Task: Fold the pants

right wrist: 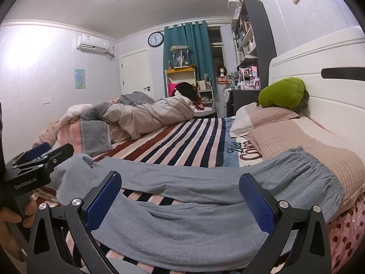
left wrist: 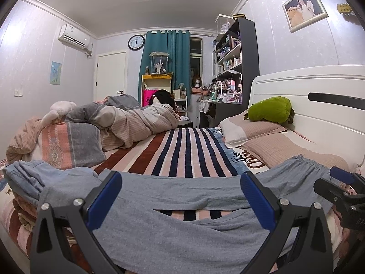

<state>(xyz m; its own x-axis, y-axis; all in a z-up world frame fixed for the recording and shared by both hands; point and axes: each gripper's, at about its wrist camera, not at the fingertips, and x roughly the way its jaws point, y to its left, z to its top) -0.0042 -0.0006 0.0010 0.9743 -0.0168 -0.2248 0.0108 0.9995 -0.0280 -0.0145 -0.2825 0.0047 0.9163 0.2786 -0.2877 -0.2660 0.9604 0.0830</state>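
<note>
On the near edge of the bed, across the striped pink, white, navy and brown blanket (left wrist: 182,150): long grey-blue soft fabric pants (left wrist: 182,233), lying flat and sideways. Elastic gathered waistband (right wrist: 319,171) at the right end, resting on the beige ribbed pillow (right wrist: 308,141); leg ends bunched at the left. Two legs side by side, slightly parted in the middle, a sliver of striped blanket showing through the gap.

Left gripper (left wrist: 181,196), black with blue textured pads: jaws wide, hovering over the middle of the pants, closed on nothing, cloth visible between the two fingers. Right gripper (right wrist: 180,196), same build: jaws likewise wide, over the pants nearer the waistband half, holding nothing. Each gripper also partly visible in the other's view: the right one at the right edge of the left wrist view, close to the waistband; the left one at the left edge of the right wrist view, near the leg ends, gripped from below by a hand (right wrist: 13,217).

Farther back on the bed: a crumpled beige and grey quilt (left wrist: 127,118). On the pillows by the white headboard (left wrist: 319,105): a green plush toy (left wrist: 270,109). Against the far wall: a teal curtain (left wrist: 168,54), a round black-rimmed wall clock (left wrist: 136,42) and a dark crowded shelf unit (left wrist: 239,54).
</note>
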